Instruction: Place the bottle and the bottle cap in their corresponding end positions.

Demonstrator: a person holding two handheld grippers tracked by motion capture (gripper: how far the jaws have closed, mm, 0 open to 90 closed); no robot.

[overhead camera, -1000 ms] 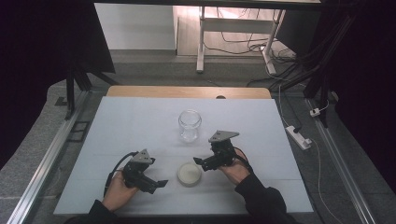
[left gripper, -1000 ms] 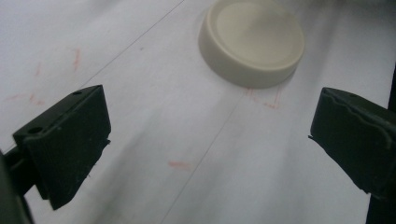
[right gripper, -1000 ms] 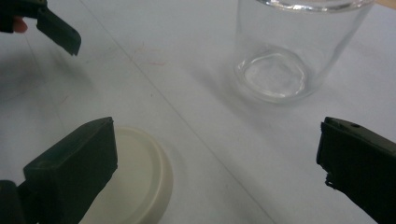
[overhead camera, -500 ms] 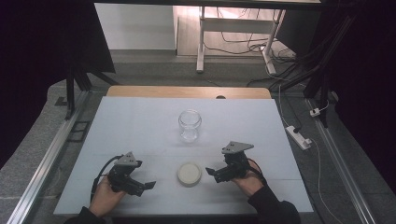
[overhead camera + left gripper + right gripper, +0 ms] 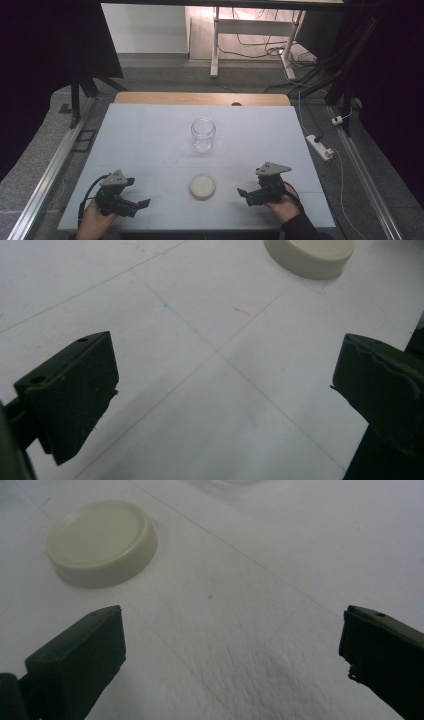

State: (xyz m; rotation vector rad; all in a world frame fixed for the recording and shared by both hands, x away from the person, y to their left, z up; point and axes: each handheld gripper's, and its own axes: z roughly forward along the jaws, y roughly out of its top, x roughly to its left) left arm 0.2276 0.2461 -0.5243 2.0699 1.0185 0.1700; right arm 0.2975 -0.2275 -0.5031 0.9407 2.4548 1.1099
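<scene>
Flat, top up: cream lid (image 5: 202, 186)

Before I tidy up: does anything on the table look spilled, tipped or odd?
Nothing spilled or tipped. The glass jar stands upright with no lid on; its cream lid lies flat on the table, apart from it.

A white power strip (image 5: 318, 146) lies on the floor beyond the right claw (image 5: 244, 197), to its right. Cables (image 5: 260, 47) lie farther ahead.
</scene>
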